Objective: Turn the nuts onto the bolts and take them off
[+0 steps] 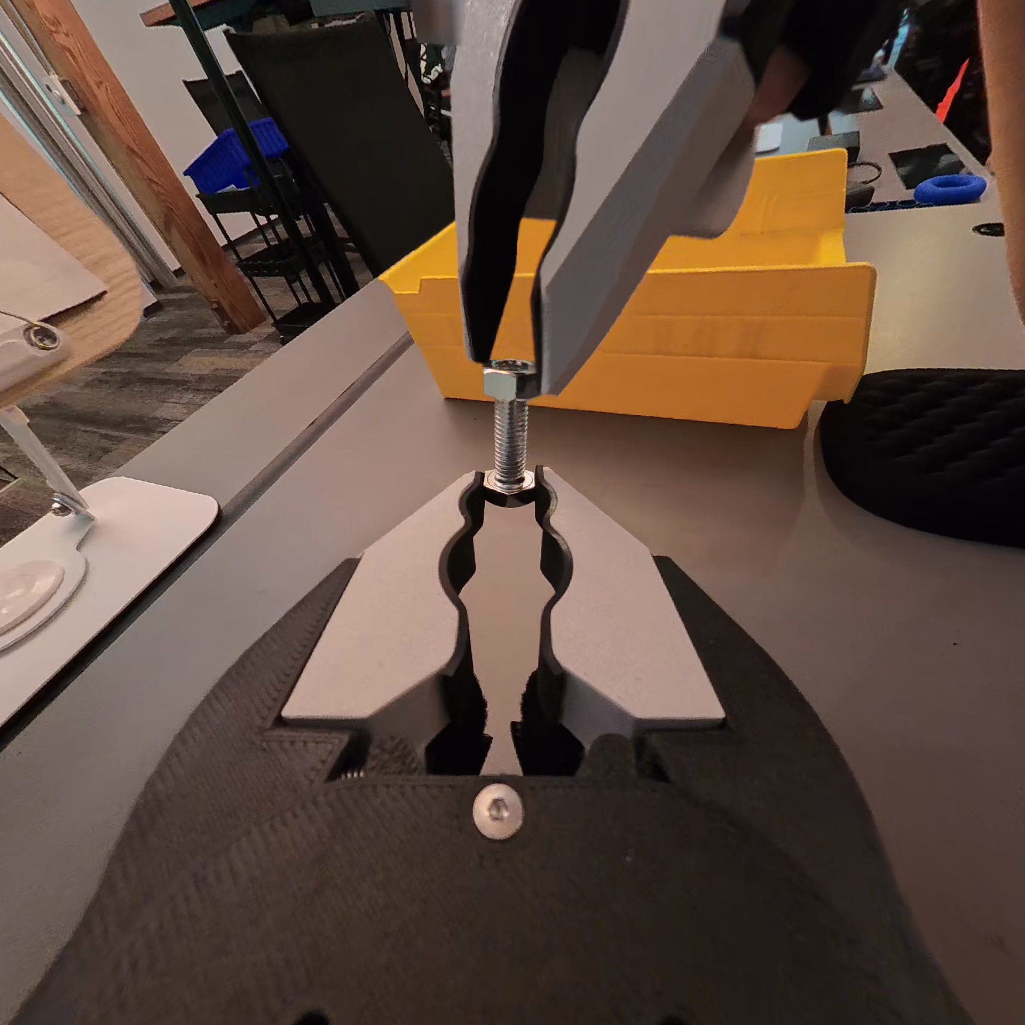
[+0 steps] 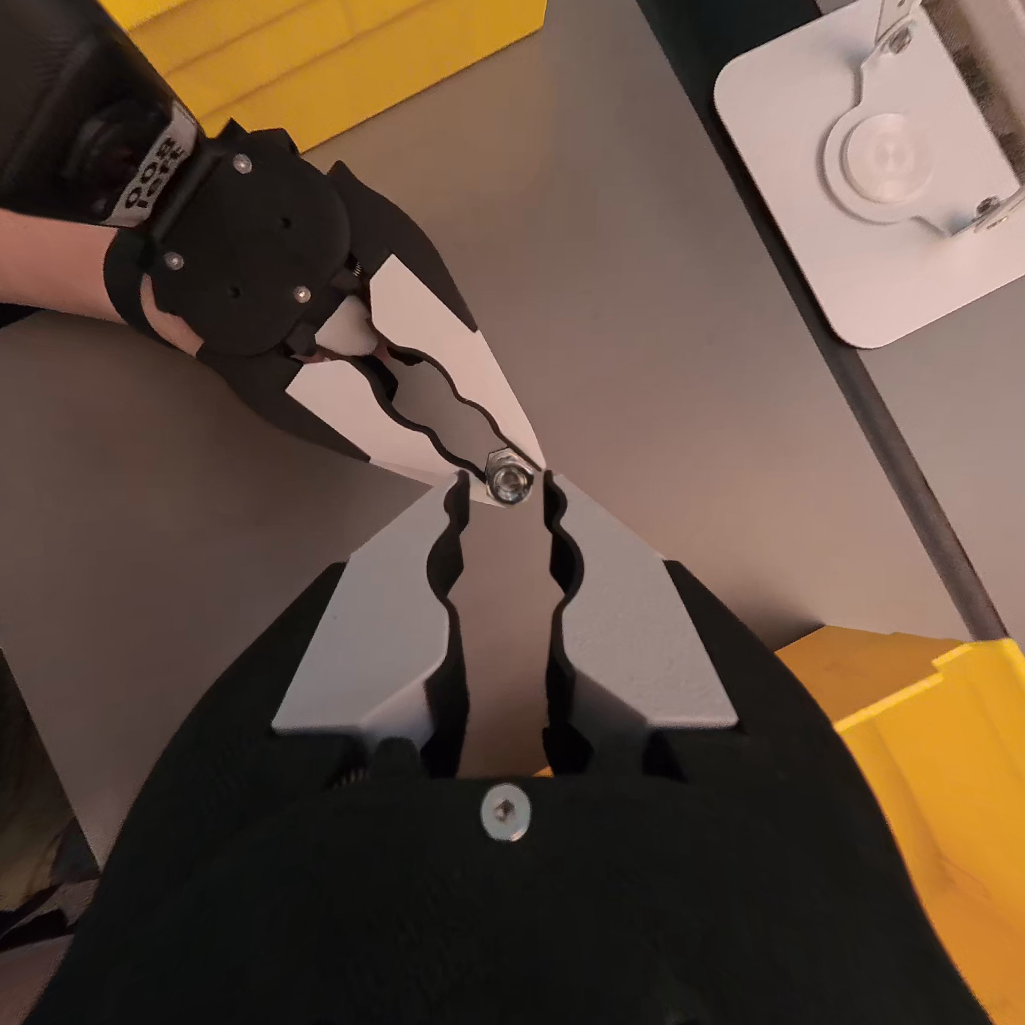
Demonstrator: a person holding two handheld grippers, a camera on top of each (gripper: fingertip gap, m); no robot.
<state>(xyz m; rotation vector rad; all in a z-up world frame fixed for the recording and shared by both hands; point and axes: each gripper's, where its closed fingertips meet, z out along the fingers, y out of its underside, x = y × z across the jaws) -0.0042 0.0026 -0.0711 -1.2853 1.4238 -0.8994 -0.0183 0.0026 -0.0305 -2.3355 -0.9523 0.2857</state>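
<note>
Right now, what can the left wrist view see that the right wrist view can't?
Only the left wrist view: the bolt's threads from the side, a blue bin, a blue ring and a black mat.
Only the right wrist view: the bolt's head from above, and the black body of the left tongs.
Both: bolt, nut, right tongs, yellow bin, white stand.

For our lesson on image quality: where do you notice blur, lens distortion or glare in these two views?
Left wrist view: the right gripper is slightly motion-blurred, the bolt sharp, the table edge bowed by the wide lens. Right wrist view: generally softer, with glare on the bolt head.
</note>
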